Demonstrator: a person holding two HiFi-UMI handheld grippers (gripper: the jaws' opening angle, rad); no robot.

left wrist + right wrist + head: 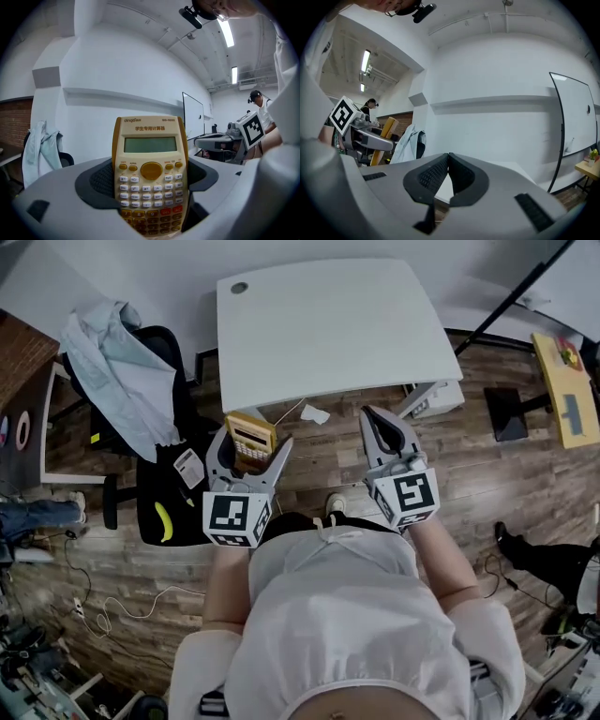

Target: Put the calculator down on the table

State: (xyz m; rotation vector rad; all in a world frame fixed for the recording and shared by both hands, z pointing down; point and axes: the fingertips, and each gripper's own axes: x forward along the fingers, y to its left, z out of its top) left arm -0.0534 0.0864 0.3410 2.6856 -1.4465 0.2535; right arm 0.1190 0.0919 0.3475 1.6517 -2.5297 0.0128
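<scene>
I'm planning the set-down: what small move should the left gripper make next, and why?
Probably carry the left gripper forward over the white table. Its jaws are shut on the upright calculator, which in the head view sits short of the table's near edge, above the floor; opening now would likely drop it.

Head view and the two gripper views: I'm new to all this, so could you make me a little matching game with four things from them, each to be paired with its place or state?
Things:
1. calculator
2. right gripper
3. table
4. chair

Place or state:
A. white, ahead of both grippers
B. draped with a pale garment
C. jaws together, nothing between them
D. upright in the jaws of the left gripper

Pairs: 1-D, 2-C, 3-A, 4-B.
</scene>
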